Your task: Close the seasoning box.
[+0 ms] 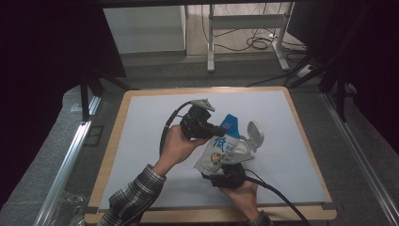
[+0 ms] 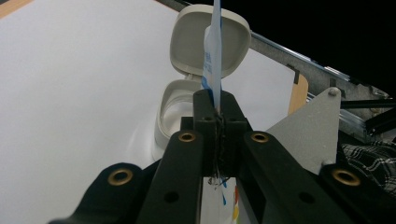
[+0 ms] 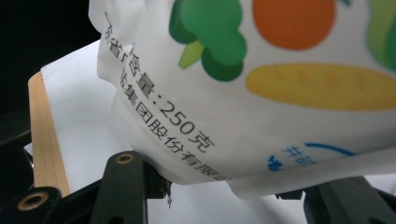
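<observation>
A white food pouch [image 1: 217, 153] with a blue top and vegetable pictures is held up over the white mat [image 1: 150, 117] between both grippers. My left gripper [image 1: 220, 128] comes in from the left and is shut on the pouch's blue top edge [image 2: 214, 60]; its jaws [image 2: 218, 109] are pinched tight on the thin seal. My right gripper [image 1: 227, 165] is under the pouch [image 3: 280, 107], with the pouch's bottom corners wedged between its two jaws [image 3: 233, 184]. Just behind the pouch stands a small white container [image 1: 255, 134] with its hinged lid open [image 2: 175, 107].
The mat lies on a wooden-edged table [image 1: 301, 132]. Metal rails [image 1: 70, 155] run along both sides. A metal frame with cables [image 1: 263, 40] stands on the floor beyond the far edge. Bare mat lies left and right of the hands.
</observation>
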A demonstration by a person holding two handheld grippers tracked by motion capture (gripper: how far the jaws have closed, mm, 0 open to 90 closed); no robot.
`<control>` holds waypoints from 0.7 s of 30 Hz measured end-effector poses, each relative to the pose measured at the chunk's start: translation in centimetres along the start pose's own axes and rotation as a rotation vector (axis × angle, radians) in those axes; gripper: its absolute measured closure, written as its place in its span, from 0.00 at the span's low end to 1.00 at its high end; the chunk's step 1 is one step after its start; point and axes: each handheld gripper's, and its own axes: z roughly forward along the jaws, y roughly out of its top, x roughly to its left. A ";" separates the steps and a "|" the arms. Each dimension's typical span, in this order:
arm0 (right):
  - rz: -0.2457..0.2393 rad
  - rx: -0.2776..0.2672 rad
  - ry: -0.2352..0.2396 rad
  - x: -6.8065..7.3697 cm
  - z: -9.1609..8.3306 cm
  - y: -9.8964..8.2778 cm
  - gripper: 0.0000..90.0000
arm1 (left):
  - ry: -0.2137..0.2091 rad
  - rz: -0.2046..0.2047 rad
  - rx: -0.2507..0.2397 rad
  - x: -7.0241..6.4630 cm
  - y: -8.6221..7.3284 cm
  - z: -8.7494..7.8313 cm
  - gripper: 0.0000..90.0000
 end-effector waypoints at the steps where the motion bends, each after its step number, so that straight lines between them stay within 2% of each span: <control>1: -0.002 0.001 -0.006 0.0 0.0 0.0 0.56 | -0.003 0.000 0.001 0.0 0.0 -0.1 0.99; 9: -0.002 0.008 -0.019 0.0 0.0 0.0 0.56 | -0.019 -0.002 0.019 0.2 -0.4 -0.9 0.98; 12: -0.006 0.013 -0.025 -0.1 0.1 -0.1 0.56 | -0.012 -0.002 0.021 0.3 -0.5 -1.2 0.98; 16: -0.007 0.014 -0.024 -0.1 0.1 -0.1 0.56 | 0.002 -0.002 0.001 0.5 -0.8 -1.4 0.99; 21: -0.001 0.015 -0.025 -0.2 -0.1 -0.1 0.56 | 0.001 0.001 -0.024 0.6 -1.0 -1.5 0.99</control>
